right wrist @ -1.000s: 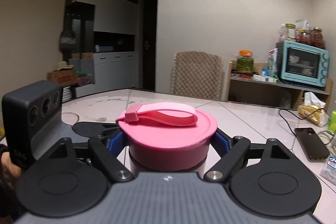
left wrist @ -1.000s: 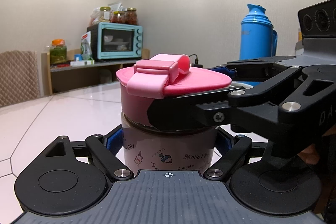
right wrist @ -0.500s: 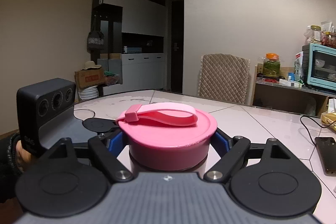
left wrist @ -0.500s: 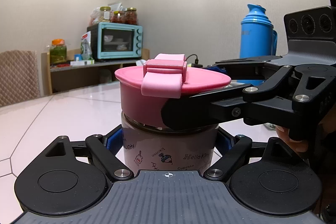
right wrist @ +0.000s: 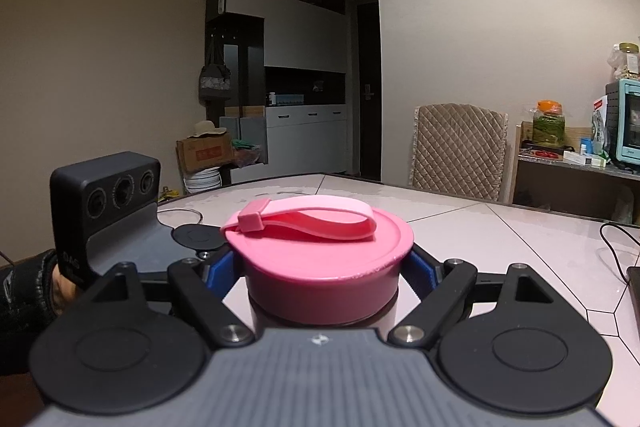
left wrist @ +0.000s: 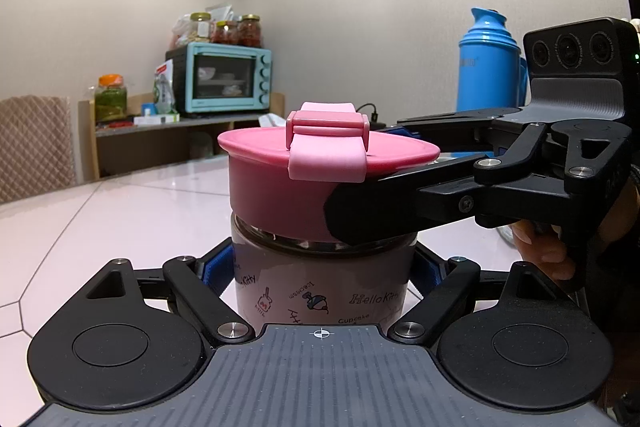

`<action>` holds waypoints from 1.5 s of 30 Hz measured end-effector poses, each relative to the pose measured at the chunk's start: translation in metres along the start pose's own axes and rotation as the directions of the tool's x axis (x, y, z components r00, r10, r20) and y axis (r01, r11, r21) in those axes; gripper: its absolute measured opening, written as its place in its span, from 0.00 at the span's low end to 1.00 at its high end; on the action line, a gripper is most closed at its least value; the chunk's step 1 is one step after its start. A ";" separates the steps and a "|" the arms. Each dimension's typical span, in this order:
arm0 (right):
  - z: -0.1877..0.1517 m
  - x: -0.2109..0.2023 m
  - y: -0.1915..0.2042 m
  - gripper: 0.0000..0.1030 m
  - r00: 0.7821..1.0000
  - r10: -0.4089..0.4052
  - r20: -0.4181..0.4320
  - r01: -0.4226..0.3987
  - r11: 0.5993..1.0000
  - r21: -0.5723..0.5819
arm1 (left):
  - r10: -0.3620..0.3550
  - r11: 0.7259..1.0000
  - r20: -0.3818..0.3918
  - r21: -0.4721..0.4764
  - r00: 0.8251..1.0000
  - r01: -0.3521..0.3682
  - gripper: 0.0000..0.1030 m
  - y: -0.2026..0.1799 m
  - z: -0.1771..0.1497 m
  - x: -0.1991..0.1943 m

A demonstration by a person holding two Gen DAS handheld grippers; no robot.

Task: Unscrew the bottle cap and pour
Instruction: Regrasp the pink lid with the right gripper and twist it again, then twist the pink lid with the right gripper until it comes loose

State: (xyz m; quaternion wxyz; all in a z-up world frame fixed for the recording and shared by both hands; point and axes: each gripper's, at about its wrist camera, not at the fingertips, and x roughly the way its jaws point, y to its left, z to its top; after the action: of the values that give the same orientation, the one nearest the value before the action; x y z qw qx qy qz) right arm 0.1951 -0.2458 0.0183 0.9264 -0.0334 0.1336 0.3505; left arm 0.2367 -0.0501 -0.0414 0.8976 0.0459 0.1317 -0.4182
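While the Hello Kitty bottle (left wrist: 320,283) stands upright on the white counter (left wrist: 120,219), its body is clamped by the left tongs (left wrist: 320,267) and its pink cap (right wrist: 324,267) is gripped by the right tongs (right wrist: 324,267).

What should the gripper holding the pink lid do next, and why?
Probably keep twisting. The right gripper is clamped on the pink cap, and the left gripper is clamped on the bottle below it. The cap sits low on the neck, not lifted off, so another turn seems needed before pouring.
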 end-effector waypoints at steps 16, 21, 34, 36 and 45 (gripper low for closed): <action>0.002 -0.001 0.041 0.96 0.963 -0.268 -0.017 0.268 0.963 0.013 | 0.001 1.000 0.000 0.001 1.000 -0.001 0.87 0.002 0.000 0.001; 0.001 0.006 0.047 0.95 0.947 -0.320 -0.017 0.321 0.946 0.048 | 0.001 1.000 0.000 0.002 1.000 -0.001 0.87 0.002 0.000 0.002; -0.001 0.021 0.059 0.93 0.917 -0.398 -0.003 0.398 0.916 0.048 | 0.001 1.000 0.000 0.001 1.000 -0.001 0.87 0.002 0.001 0.003; -0.001 0.022 0.059 0.89 0.915 -0.404 -0.007 0.404 0.913 0.055 | 0.001 1.000 0.000 0.001 1.000 -0.001 0.87 0.002 0.001 0.003; -0.004 0.023 0.055 0.83 0.917 -0.398 -0.015 0.398 0.915 0.064 | 0.000 1.000 0.000 -0.002 1.000 0.000 0.87 0.003 0.001 0.003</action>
State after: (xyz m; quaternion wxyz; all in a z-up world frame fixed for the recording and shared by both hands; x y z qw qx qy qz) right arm 0.1745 -0.1904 0.0100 0.9788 -0.0299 0.1364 0.1499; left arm 0.2411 -0.0505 -0.0416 0.8976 0.0448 0.1322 -0.4181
